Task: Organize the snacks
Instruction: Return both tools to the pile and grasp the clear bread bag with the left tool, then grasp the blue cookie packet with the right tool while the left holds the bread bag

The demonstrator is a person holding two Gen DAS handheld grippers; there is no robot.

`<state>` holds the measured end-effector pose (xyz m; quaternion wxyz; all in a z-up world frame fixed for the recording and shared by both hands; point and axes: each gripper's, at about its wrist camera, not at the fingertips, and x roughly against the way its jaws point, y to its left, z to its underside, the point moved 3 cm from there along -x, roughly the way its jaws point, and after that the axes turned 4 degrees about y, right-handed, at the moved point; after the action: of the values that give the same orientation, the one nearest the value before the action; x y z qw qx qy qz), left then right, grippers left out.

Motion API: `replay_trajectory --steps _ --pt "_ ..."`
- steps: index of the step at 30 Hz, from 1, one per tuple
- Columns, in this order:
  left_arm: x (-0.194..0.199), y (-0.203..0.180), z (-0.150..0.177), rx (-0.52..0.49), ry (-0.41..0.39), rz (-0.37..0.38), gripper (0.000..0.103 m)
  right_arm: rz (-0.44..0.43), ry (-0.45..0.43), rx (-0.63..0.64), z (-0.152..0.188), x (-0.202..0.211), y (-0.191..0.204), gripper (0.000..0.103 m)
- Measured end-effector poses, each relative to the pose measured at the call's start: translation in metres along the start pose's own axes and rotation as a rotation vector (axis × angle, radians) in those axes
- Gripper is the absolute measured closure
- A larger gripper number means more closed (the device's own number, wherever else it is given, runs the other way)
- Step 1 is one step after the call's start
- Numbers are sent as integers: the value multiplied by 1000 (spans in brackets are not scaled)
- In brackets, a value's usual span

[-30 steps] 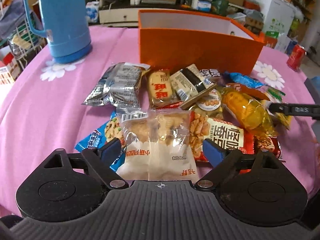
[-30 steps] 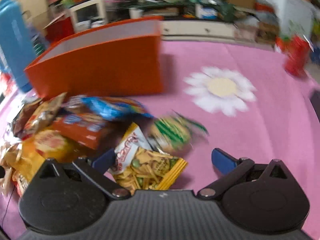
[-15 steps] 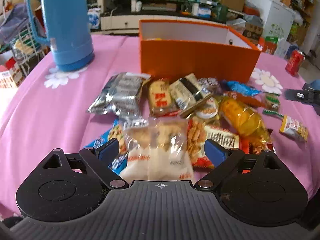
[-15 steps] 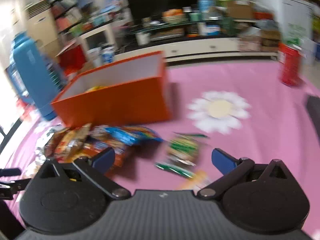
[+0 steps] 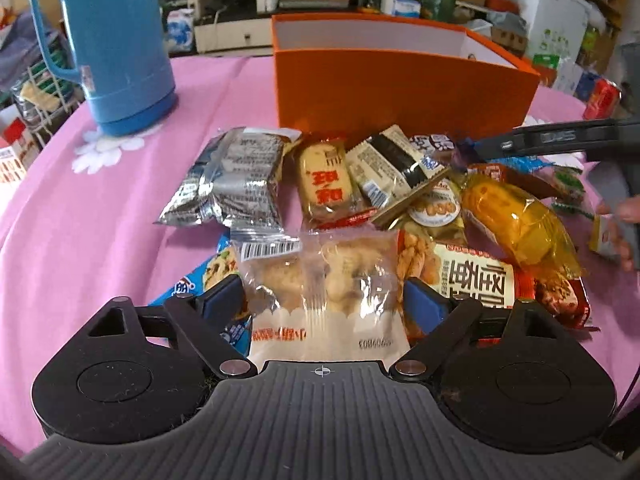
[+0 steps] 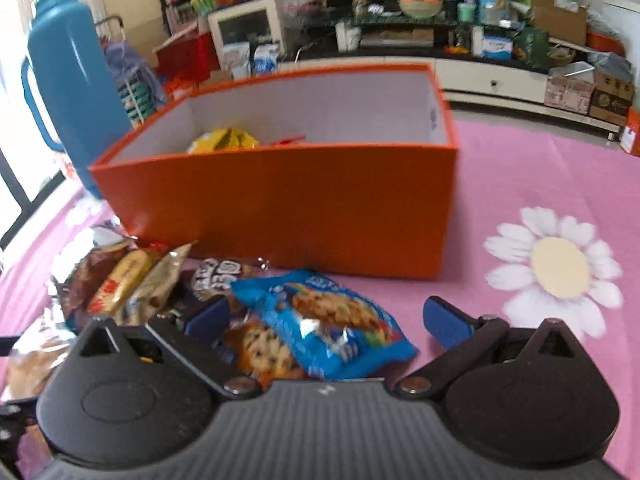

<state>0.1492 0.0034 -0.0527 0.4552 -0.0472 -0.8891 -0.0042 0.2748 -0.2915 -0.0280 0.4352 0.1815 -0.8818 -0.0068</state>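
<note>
Hovering low over the snack pile, the left gripper [image 5: 322, 300] has its blue pads set either side of a clear packet of pale biscuits [image 5: 324, 280]; the jaws have just been closing in a bit, but whether the pads touch the wrapper yet is hard to tell from this angle, prob. not quite. That packet lies at bottom centre of the left wrist view, on top of a blue cookie bag [image 5: 192, 284] and a red-and-white peanut pack [image 5: 468, 276]. Above it in the frame: silver foil packs [image 5: 232, 176], a small yellow cake in clear wrap [image 5: 324, 180], a black-and-white bar [image 5: 392, 168], and a yellow-wrapped roll [image 5: 516, 220] to the right. Behind the pile stands the orange box [image 5: 400, 92], upper centre, w/ a blue thermos jug [image 5: 112, 44] at upper left, all on the pink flowered tabletop [image 5: 80, 220].

At right edge of that view the right gripper shows as a dark arm, w/ a hand [image 5: 624, 232] below it.

In the right wrist view the right gripper [image 6: 326, 316] is spread wide, holding nothing; a blue chip-cookie packet [image 6: 324, 328] lies between its pads, nearer the left one, not gripped. The orange box [image 6: 280, 200] fills mid frame, open top, w/ a yellow packet [image 6: 224, 142] and something red inside
</note>
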Motion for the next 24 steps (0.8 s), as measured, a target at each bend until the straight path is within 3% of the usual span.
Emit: replay_trajectory --steps 4,6,9,14,16,18,19,21,24 --pt "-1 2 -2 -4 -7 4 44 -35 36 11 -3 -25 1 4" --pt "0 3 -1 -7 -14 6 45 -25 30 9 -1 -21 -1 19" --pt "2 -1 3 -30 -23 7 54 -7 45 7 6 -8 -2 32" --pt "10 -8 13 -31 1 36 65 24 52 -38 30 15 -6 33" --pt "13 -8 19 -30 6 43 65 41 47 -61 45 28 -6 32" --pt "13 -7 23 -31 22 45 63 58 46 -77 57 37 -5 25" --pt "12 -7 24 -33 28 46 57 61 48 -82 59 38 -4 23" --pt "12 -5 23 -42 26 20 49 52 61 -88 62 39 -5 5" --pt "13 0 18 -32 19 15 42 -15 52 -120 58 44 -10 2"
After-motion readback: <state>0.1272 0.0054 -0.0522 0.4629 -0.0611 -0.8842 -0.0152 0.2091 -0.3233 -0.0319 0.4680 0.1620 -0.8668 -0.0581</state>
